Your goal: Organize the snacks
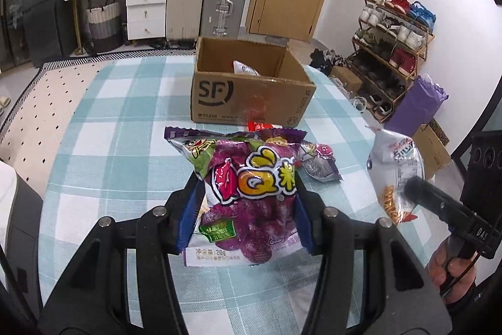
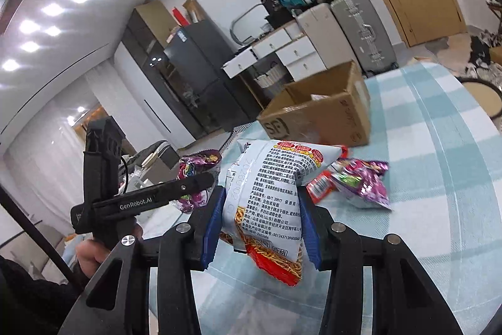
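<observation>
Left wrist view: the left gripper clamps a purple snack bag between its blue-padded fingers, on the near side of the open cardboard box, which stands on the checked tablecloth with a white packet inside. A small purple pouch lies on the cloth before the box. Right wrist view: the right gripper grips a white noodle-snack bag, lifted off the cloth in front of the same box; a red packet and purple pouch lie near the box.
</observation>
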`<action>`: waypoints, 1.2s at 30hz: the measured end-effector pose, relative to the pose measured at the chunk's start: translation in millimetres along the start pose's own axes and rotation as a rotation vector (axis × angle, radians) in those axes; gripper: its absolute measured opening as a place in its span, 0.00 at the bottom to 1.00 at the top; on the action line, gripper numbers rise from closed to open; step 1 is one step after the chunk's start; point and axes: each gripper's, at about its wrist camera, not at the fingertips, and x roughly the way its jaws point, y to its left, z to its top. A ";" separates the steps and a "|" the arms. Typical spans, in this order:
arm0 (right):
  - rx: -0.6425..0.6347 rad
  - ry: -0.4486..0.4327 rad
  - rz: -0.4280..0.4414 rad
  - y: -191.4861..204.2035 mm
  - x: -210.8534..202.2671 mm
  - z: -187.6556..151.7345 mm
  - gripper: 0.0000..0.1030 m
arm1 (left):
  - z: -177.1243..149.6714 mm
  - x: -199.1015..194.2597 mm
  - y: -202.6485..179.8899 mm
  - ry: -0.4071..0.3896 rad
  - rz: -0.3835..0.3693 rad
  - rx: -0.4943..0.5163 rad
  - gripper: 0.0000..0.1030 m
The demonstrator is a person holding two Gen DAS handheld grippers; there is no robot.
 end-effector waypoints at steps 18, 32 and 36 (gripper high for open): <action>-0.085 -0.028 0.063 56.1 6.0 67.4 0.44 | 10.0 -86.2 48.8 -0.108 0.004 -0.058 0.48; -0.102 -0.011 0.066 52.4 24.2 88.1 0.44 | 44.7 -66.5 54.5 -0.072 -0.048 -0.045 0.48; -0.117 -0.022 0.064 50.5 24.7 109.5 0.44 | 64.2 -64.5 51.4 -0.079 -0.046 -0.024 0.48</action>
